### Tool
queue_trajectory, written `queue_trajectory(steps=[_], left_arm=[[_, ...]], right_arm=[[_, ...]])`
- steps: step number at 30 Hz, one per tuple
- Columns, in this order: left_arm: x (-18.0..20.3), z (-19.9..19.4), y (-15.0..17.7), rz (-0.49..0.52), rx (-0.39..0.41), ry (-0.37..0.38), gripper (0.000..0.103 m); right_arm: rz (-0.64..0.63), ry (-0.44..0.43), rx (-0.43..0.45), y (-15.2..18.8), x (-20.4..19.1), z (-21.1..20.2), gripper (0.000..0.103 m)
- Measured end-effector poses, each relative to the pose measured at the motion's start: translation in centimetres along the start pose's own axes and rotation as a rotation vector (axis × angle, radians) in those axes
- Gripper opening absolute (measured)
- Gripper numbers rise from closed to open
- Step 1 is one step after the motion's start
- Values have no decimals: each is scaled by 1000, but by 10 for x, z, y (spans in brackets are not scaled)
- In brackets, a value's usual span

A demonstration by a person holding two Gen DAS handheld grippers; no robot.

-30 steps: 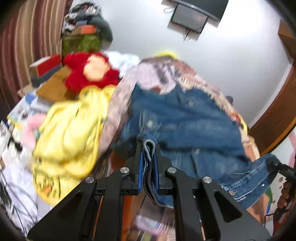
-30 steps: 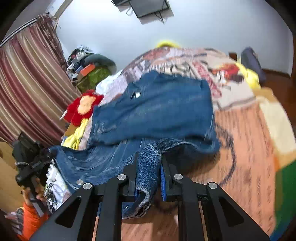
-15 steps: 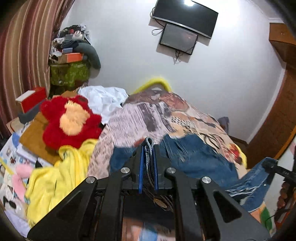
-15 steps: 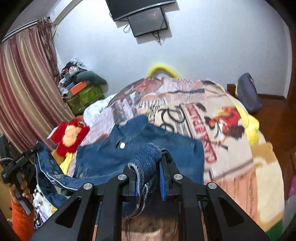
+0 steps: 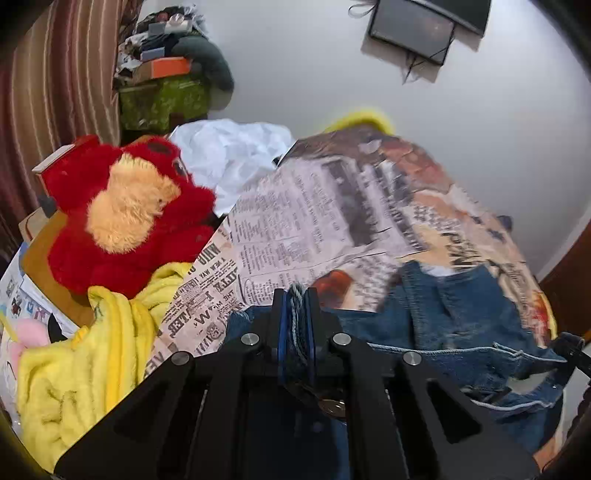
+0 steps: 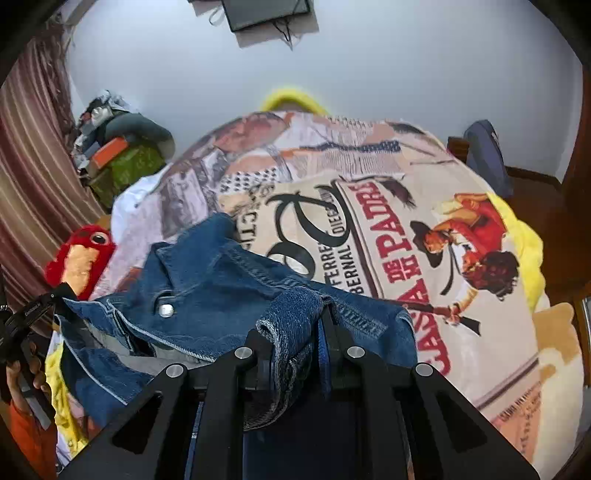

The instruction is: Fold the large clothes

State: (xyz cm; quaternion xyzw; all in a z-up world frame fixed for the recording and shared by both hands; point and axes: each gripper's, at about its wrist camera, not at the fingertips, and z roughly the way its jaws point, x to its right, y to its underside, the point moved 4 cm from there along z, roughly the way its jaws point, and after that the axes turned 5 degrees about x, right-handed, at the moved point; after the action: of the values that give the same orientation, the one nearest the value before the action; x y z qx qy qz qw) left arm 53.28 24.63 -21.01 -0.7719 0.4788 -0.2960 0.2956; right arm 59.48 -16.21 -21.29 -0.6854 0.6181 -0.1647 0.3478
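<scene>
A blue denim jacket (image 5: 454, 317) (image 6: 221, 280) hangs between both grippers above a bed with a printed cover (image 5: 332, 206) (image 6: 369, 229). My left gripper (image 5: 295, 302) is shut on a folded denim edge, which shows as a pale seam between the blue pads. My right gripper (image 6: 306, 317) is shut on another bunched edge of the jacket that drapes over its left finger. In the right wrist view the collar and a metal button (image 6: 165, 309) face me. The left gripper (image 6: 44, 299) appears at the left edge there, gripping the far corner.
A red plush toy (image 5: 125, 210) and a yellow blanket (image 5: 85, 362) lie left of the bed, with white cloth (image 5: 229, 151) behind. A cluttered green box (image 5: 162, 99) stands by the striped curtain (image 5: 40, 92). A screen (image 6: 266, 13) hangs on the wall. A dark bag (image 6: 485, 155) sits at the right.
Both grippers have carried the jacket forward over the bed towards the wall. The denim that lay spread ahead now hangs bunched close under them, and more of the printed cover shows.
</scene>
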Motion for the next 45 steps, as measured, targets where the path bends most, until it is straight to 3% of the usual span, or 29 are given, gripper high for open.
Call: queue_trajectory(steps=[1, 5, 7, 11, 13, 16, 18, 20, 21, 22, 24, 25, 29, 34, 39, 45], left_arm=[[-2, 5, 0, 9, 4, -30, 0], [-16, 32, 2, 37, -34, -116, 0], [-23, 40, 6, 38, -70, -102, 0], [-18, 31, 11, 135, -64, -120, 0], [-11, 23, 11, 180, -69, -115, 0], [1, 8, 9, 240, -70, -86, 5], [8, 0, 9, 272, -82, -68, 21], [14, -6, 12, 292, -94, -63, 71], [17, -10, 15, 301, -91, -54, 79], [19, -13, 18, 305, -86, -43, 84], [25, -14, 30, 333, -117, -24, 85], [26, -11, 35, 352, -138, -27, 85], [30, -8, 56, 387, -177, -43, 85], [28, -7, 70, 336, -211, -19, 85], [27, 3, 72, 342, -233, -55, 85], [25, 28, 71, 336, -272, -88, 85]], right_arm=[[6, 1, -10, 1, 2, 7, 14], [52, -35, -58, 1, 18, 28, 15], [88, -68, -83, -1, 26, 30, 15], [130, -131, -104, -10, 31, 23, 15], [94, -145, -95, -18, 24, 15, 15], [-27, -97, -75, -27, 4, 2, 15], [-74, -62, -55, -34, -4, -7, 15], [-89, -30, -30, -40, -7, -15, 17], [-97, 9, 2, -44, -6, -20, 17], [-134, 123, 80, -51, -3, -31, 17], [-211, 344, 248, -69, 6, -58, 17], [-205, 347, 257, -73, 10, -65, 17], [-162, 223, 162, -73, 25, -83, 17], [-220, 123, 62, -31, 17, -81, 17], [-204, 6, -94, 19, -6, -39, 17], [-137, -51, -224, 46, -26, 19, 17]])
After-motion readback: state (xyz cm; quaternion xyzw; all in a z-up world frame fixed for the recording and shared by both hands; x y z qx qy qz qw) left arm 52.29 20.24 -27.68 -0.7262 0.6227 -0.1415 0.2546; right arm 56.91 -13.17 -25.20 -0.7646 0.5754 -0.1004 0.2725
